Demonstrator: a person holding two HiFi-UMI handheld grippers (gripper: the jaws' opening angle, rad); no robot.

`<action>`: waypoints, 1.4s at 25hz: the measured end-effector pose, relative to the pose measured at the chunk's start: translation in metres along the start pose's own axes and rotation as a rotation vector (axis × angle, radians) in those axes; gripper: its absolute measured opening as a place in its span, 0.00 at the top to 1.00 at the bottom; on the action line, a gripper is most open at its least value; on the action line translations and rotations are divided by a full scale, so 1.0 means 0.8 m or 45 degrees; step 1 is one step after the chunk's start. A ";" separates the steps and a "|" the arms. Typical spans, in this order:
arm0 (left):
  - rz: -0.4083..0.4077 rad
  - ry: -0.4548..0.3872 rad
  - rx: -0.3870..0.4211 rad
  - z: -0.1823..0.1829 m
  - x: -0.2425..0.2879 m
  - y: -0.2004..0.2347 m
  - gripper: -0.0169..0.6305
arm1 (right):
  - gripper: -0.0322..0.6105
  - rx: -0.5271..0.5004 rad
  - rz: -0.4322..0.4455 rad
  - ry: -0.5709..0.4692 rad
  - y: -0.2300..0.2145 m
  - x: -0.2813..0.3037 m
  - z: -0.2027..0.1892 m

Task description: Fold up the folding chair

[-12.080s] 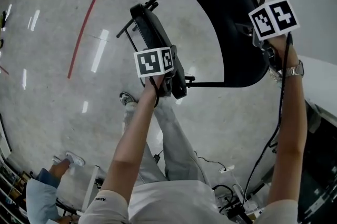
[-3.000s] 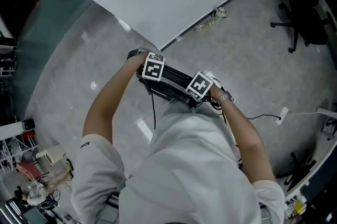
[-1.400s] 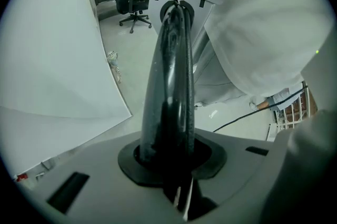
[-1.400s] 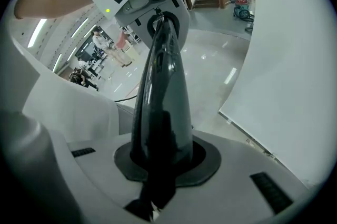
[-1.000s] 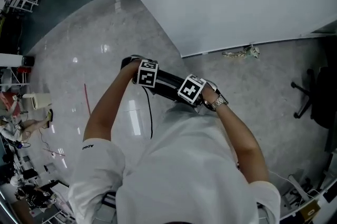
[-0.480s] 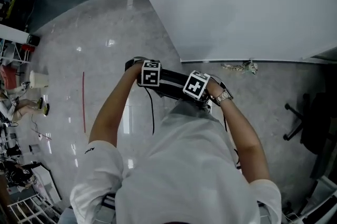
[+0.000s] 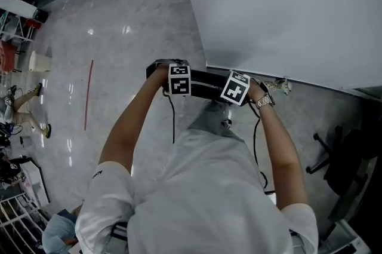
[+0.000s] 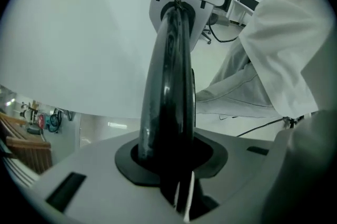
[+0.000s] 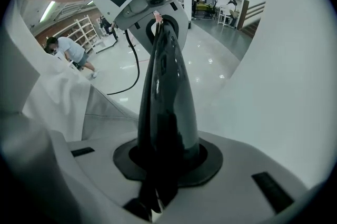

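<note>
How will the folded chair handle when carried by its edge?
Probably stiff: the chair edge runs straight, no sag, in both gripper views. Its glossy black surface may be slippery. Folded this thin, it would likely tip if stood up unless leaned on the wall.

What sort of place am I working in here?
Probably a large open lab or workshop hall rather than a home. It has a polished grey floor that mirrors the ceiling lights, a plain white partition wall, a wheeled office chair, and white open shelving further back.
</note>
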State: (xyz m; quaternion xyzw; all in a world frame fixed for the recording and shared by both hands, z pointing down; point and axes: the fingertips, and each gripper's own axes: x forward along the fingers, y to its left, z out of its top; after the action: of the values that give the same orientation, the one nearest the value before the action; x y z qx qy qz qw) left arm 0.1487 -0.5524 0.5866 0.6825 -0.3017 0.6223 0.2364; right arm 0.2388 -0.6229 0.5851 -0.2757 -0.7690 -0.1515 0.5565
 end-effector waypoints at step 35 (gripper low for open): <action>0.049 0.016 -0.101 0.017 0.019 0.161 0.74 | 0.67 -0.069 -0.323 -0.183 -0.155 -0.114 0.051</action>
State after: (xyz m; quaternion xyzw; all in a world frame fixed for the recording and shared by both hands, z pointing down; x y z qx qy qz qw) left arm 0.0682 -0.6543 0.5934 0.6628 -0.3379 0.6185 0.2531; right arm 0.1548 -0.7239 0.4954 -0.2014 -0.8312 -0.2210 0.4687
